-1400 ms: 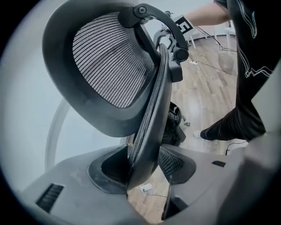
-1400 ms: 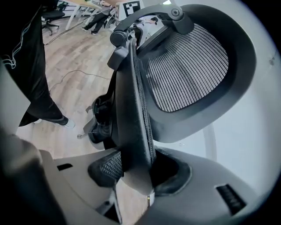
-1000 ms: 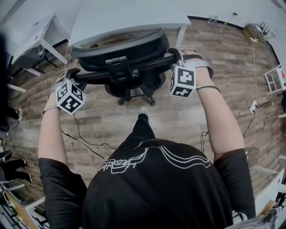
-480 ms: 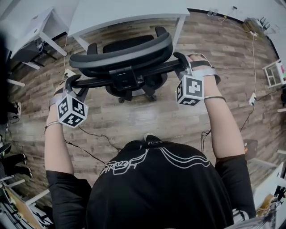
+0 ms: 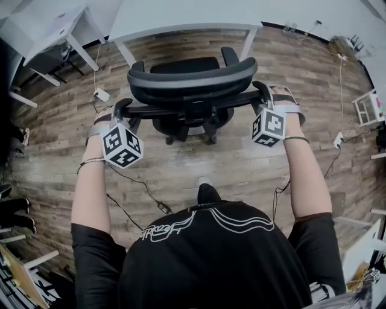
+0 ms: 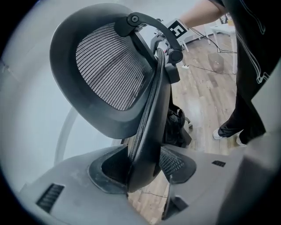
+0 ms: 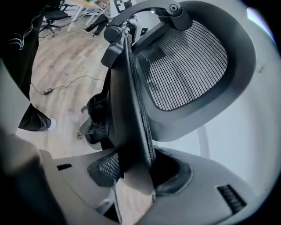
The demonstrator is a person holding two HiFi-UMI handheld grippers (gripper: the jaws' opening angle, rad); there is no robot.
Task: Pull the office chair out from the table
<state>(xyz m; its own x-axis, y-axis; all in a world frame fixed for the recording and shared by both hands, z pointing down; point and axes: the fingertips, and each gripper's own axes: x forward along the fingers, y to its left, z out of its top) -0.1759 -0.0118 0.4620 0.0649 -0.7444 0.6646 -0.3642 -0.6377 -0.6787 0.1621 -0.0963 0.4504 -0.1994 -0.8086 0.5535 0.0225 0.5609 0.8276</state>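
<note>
The black office chair (image 5: 192,78) stands on the wooden floor, just in front of the white table (image 5: 181,15). Its mesh backrest faces me. My left gripper (image 5: 120,110) is shut on the backrest's left edge (image 6: 147,145), which sits tight between the two pads. The right gripper (image 5: 263,94) clamps the backrest's right edge (image 7: 131,145) in the same way. In the left gripper view the jaws (image 6: 145,169) pinch the black rim, and the headrest (image 6: 105,66) rises above it. The right gripper view mirrors this, with the jaws (image 7: 136,169) on the rim.
A second white table (image 5: 54,27) stands at the top left. A cable (image 5: 139,187) and a white plug (image 5: 101,95) lie on the floor. There is a white rack (image 5: 368,105) at the right wall. My shoe (image 5: 208,193) is just behind the chair.
The chair has rolled out from under the table toward me, and its seat now shows in front of the table's edge. Both grippers came back with it, still clamped on the backrest.
</note>
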